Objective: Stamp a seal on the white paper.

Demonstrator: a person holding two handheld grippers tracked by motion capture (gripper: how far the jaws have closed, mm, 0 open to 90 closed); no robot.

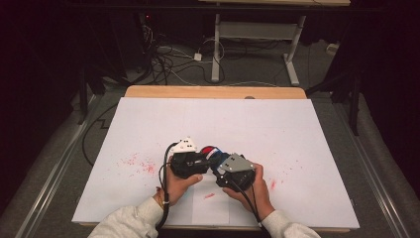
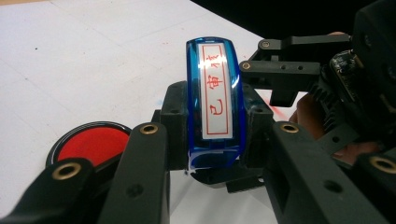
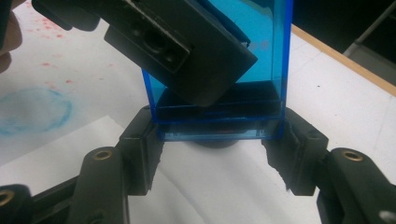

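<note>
While both hands rest near the front middle of the white counter (image 1: 148, 119), the left gripper (image 2: 215, 161) has its jaws clamped on a blue stamp (image 2: 215, 100) with red characters on its label, and the right gripper (image 3: 219, 154) has its jaws pressed on the same stamp. A red ink pad (image 2: 91, 144) lies just beside them.

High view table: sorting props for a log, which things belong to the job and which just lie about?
In use: blue stamp, left hand-held gripper, right hand-held gripper, red ink pad, white paper sheet.
Lying about: red ink specks, blue smudge, floor cables.
</note>
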